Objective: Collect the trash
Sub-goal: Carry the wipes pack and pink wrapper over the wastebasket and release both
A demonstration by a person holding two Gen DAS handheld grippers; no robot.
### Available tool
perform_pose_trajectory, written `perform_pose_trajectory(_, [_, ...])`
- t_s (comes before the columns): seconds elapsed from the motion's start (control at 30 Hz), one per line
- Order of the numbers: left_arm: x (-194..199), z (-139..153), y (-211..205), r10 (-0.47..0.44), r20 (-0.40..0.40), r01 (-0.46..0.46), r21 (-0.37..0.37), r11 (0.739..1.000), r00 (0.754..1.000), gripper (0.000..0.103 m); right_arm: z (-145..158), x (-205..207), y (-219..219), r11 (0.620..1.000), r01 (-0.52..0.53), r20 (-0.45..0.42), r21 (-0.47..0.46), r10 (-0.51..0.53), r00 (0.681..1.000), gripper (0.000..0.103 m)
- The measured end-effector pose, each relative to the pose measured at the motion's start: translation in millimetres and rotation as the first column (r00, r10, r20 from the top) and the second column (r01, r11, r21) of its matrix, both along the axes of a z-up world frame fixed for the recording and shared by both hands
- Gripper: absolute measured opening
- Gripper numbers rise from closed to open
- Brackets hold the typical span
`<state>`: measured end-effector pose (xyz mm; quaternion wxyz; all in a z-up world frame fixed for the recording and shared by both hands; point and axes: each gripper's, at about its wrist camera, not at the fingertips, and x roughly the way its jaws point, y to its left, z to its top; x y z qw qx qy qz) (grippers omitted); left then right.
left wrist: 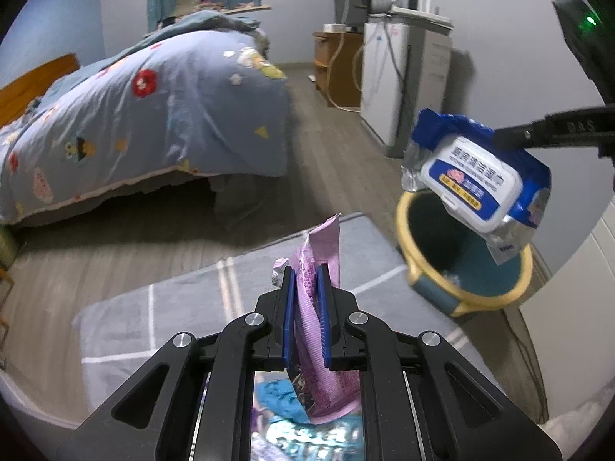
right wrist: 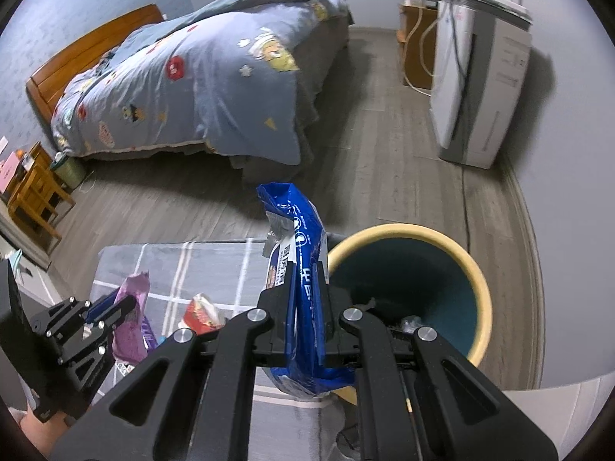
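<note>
My left gripper is shut on a crumpled purple wrapper and holds it above the grey rug. It also shows in the right wrist view with the purple wrapper. My right gripper is shut on a blue wet-wipes pack beside the rim of the teal bin with a yellow rim. In the left wrist view the wipes pack hangs over the bin from the right gripper. A red and white wrapper lies on the rug.
A bed with a blue quilt stands across the wooden floor. A white appliance with cables stands against the right wall, with a wooden cabinet behind it. A wooden stool and a small green bin are at left.
</note>
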<state>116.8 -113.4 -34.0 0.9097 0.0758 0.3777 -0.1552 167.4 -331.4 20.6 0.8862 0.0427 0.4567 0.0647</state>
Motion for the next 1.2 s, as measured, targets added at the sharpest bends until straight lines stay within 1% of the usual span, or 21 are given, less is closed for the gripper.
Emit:
perform_pose_trajectory(0.23, [-11.2,-4.1,-40.3,-0.101,-0.016,0.101,0.01,0.995,0.995,0.012,-8.9,1.4,-31.3,0.998,0.058,-0.018,0.015,-0.058,0.998,0.008])
perform_pose_trajectory(0.4, [-17.4,-15.6,-68.3,-0.16,-0.066,0.16,0.001,0.987,0.985,0.012,-16.1,2.8,-51.1,0.995,0.098,-0.026,0.012,-0.098,0.995,0.008])
perform_pose_trajectory(0.53, [-17.7,-24.0,-93.5,-0.199,-0.099,0.201,0.016,0.979,0.975,0.012,-26.8,5.2,-65.9,0.992,0.126,-0.05,0.015,-0.125,0.991,0.008])
perform_pose_trajectory(0.63, [-16.6,-26.7,-110.0,-0.225,-0.108,0.229,0.028,0.973,0.968,0.012,-34.1,5.0,-78.4,0.989,0.145,-0.065,0.01,-0.144,0.987,0.008])
perform_pose_trajectory(0.7, [-14.7,-28.9,-119.3,-0.234,-0.118,0.239,0.025,0.971,0.965,0.012,-38.8,5.7,-87.4,0.987,0.161,-0.076,0.014,-0.16,0.984,0.008])
perform_pose_trajectory(0.83, [-5.4,-33.1,-141.0,-0.265,-0.154,0.266,-0.011,0.964,0.952,0.012,-51.8,5.7,-106.0,0.978,0.208,-0.109,0.019,-0.205,0.973,0.008])
perform_pose_trajectory(0.97, [6.7,-36.5,-162.6,-0.282,-0.167,0.287,0.006,0.958,0.945,0.012,-66.6,6.7,-123.4,0.967,0.255,-0.146,0.023,-0.249,0.957,0.008])
perform_pose_trajectory(1.1, [22.3,-37.8,-177.8,-0.276,-0.175,0.282,0.009,0.959,0.945,0.012,-75.5,6.9,-132.3,0.96,0.28,-0.159,-0.01,-0.278,0.947,0.008])
perform_pose_trajectory(1.2, [32.3,-36.5,-182.0,-0.262,-0.161,0.267,0.01,0.964,0.952,0.012,-78.7,6.5,-136.1,0.956,0.294,-0.166,0.018,-0.287,0.943,0.008])
